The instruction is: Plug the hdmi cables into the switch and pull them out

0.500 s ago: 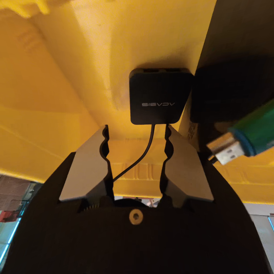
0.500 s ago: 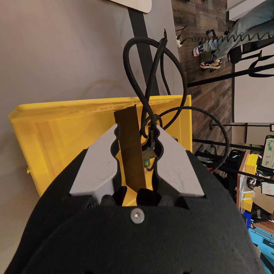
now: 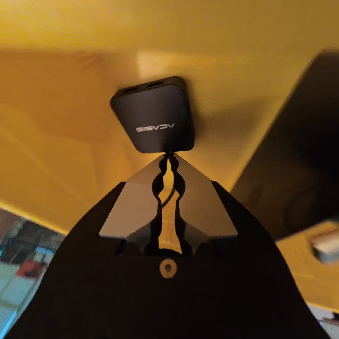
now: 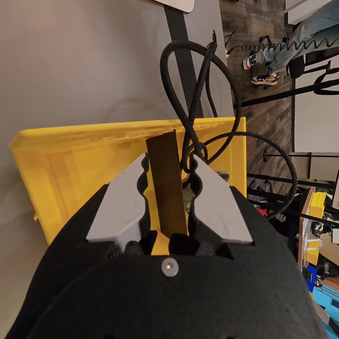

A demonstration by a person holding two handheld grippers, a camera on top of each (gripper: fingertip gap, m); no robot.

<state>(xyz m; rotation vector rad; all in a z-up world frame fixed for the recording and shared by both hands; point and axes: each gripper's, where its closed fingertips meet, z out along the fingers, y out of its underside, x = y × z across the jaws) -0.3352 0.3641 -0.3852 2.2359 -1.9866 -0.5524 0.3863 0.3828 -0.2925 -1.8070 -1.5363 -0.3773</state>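
Your left gripper has snapped nearly shut since half a second ago: the fingertips now pinch the thin black lead right where it leaves the switch. The rest of the jaw gap stays a narrow slit. The switch sits just ahead of the tips on the floor of the yellow bin, now skewed so its two empty ports point up and left, where before it sat square. The green-bodied plug that hung at the right edge has gone from this view; only a blurred pale shape shows low on the right.

Your right gripper is little changed, jaws well apart and holding nothing. It straddles the dark divider in the bin. The braided HDMI cables loop up just past its right fingertip, and a plug lies beside that finger.
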